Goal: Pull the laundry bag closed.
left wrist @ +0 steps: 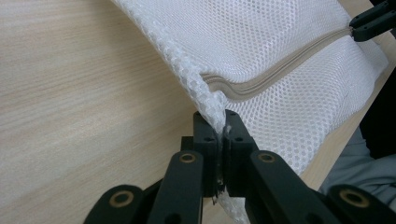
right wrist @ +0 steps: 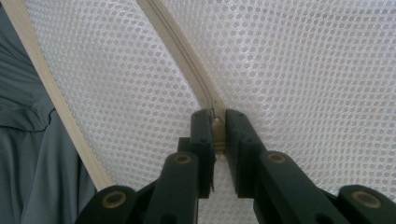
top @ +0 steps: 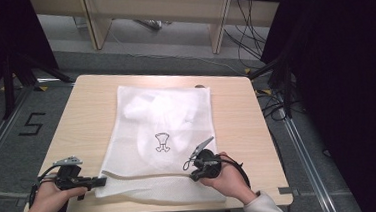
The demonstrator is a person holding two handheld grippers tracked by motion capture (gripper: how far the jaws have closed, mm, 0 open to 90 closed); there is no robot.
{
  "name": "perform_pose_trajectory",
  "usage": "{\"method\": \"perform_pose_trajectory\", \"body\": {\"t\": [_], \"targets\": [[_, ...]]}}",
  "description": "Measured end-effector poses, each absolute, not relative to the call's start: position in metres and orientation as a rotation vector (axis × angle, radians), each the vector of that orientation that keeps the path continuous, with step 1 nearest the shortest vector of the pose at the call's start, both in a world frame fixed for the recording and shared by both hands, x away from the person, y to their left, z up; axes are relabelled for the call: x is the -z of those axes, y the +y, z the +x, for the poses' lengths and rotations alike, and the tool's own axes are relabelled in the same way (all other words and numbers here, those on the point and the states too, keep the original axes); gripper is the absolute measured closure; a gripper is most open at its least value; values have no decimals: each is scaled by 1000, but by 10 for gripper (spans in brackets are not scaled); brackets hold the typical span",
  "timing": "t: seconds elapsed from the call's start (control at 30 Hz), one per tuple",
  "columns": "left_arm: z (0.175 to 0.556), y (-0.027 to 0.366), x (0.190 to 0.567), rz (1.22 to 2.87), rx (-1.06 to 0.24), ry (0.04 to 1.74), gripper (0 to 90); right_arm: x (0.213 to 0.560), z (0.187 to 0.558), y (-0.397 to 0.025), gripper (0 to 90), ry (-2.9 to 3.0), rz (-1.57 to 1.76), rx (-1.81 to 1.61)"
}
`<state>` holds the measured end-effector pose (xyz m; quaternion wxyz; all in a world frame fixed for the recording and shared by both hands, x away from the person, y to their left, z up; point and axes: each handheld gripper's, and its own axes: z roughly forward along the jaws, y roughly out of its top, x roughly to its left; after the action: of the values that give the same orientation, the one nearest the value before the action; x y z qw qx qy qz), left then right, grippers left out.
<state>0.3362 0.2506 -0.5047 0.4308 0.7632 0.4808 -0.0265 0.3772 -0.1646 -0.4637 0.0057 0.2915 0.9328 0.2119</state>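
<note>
**At the near edge of the table: a mesh bag held at both ends of its zip**

On the wooden table (top: pixel 81 113) lies a white mesh laundry bag (top: pixel 163 133), flat, with something pale and soft bundled inside and a small printed garment symbol (top: pixel 162 142) on its face. Its zipper (left wrist: pixel 275 70) runs along the near edge.

The left gripper (left wrist: pixel 222 122) has its jaws pinched shut on the bag's corner, right where the zipper tape ends. The right gripper (right wrist: pixel 219 128) is closed narrowly on a small pale piece at the zipper line, most likely the zipper pull (right wrist: pixel 218 133).

The bag looks light, limp and easily bunched: the mesh will follow any tug rather than resist it. So the zip likely slides only if the fabric is kept taut between the two grips. The corner seam is the sound anchor point; open mesh elsewhere could stretch or snag. The pull is small and smooth, so it may slip from the jaws under a sideways pull.
</note>
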Motion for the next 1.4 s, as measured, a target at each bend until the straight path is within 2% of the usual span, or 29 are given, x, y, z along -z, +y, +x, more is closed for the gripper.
{"method": "perform_pose_trajectory", "body": {"t": [1.4], "targets": [[336, 252, 504, 1905, 60, 1192, 857, 458, 374, -177, 824, 2919, 929, -647]]}}
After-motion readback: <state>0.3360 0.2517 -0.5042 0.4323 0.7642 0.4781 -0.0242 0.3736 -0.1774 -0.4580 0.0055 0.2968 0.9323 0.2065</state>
